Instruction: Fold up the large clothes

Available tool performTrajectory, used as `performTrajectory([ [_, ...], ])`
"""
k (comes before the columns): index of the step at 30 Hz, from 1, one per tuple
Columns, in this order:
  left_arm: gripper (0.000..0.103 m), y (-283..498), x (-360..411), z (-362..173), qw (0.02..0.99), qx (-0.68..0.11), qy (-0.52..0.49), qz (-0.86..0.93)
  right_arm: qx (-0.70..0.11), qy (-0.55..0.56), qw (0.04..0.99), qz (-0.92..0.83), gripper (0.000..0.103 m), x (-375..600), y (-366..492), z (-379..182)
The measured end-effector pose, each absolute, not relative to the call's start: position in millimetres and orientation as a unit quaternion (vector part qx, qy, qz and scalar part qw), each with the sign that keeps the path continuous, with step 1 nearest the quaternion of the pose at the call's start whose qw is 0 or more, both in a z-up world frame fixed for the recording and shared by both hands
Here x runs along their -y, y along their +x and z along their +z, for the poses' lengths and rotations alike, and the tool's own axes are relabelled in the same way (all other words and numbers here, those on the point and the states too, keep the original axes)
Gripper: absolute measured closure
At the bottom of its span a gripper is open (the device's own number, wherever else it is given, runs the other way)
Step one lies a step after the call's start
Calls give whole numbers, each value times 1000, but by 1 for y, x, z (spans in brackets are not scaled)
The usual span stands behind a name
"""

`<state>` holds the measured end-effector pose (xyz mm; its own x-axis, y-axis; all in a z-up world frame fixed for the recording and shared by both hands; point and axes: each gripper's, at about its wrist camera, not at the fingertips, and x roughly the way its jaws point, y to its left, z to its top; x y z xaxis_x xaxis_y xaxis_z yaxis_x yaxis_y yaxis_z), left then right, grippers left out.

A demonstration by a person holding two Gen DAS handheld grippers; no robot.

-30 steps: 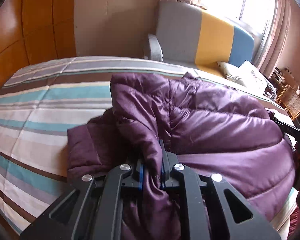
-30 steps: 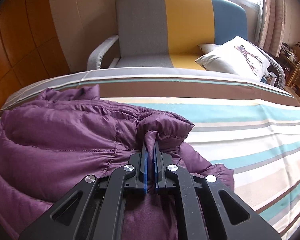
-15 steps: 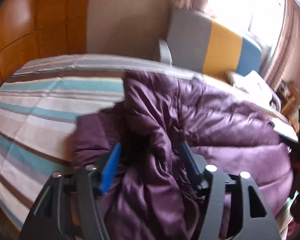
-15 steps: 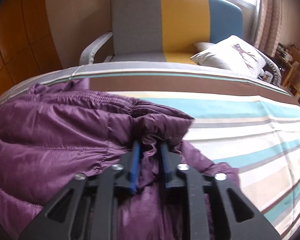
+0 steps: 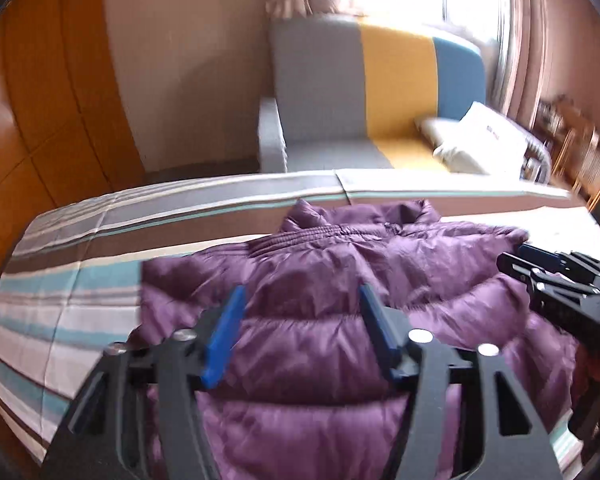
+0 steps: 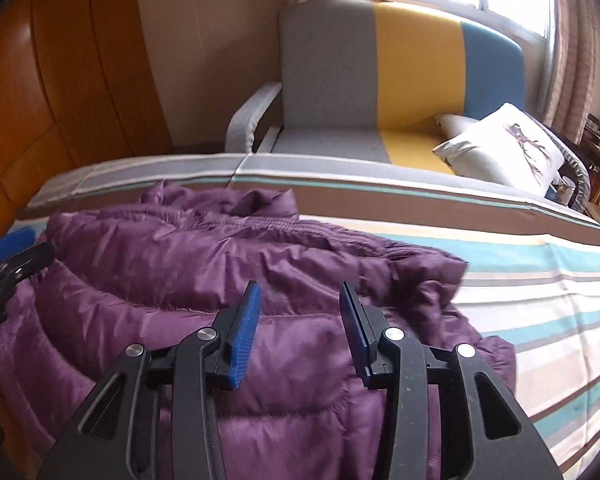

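Purple quilted fabric fills the middle of both views: a puffer jacket [image 5: 340,320] is spread on a bed [image 5: 80,280] covered with a sheet striped in grey, brown, cream and teal. The collar [image 5: 364,214] is seen at the far side, pointing toward the armchair [image 5: 360,92] and window beyond the bed, and the padded body reaches back toward the cameras, so the long axis is read as running from the near edge of the bed to the far one. The sides have been folded in over the body, leaving rounded edges at left and right. The left hand-held gripper [image 5: 300,332] is held above the near part of the jacket with its blue pads spread apart; nothing is clasped between them, and its jaws have just been closing slightly after letting go. The right hand-held gripper [image 6: 298,324] is likewise released, its pads apart over the quilted panels with no fabric pinched, its jaws also having just narrowed a little. A white cushion [image 6: 500,148] is seen lying on the armchair seat.
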<state>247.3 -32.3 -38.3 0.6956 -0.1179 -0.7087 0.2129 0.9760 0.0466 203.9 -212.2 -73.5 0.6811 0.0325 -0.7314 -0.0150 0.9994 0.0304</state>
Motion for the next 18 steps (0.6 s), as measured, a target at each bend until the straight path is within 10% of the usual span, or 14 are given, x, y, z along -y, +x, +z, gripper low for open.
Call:
performTrajectory([
  [18, 49, 275, 21, -111, 912, -402, 17, -84, -420, 17, 907, -9, 70, 204, 219, -125],
])
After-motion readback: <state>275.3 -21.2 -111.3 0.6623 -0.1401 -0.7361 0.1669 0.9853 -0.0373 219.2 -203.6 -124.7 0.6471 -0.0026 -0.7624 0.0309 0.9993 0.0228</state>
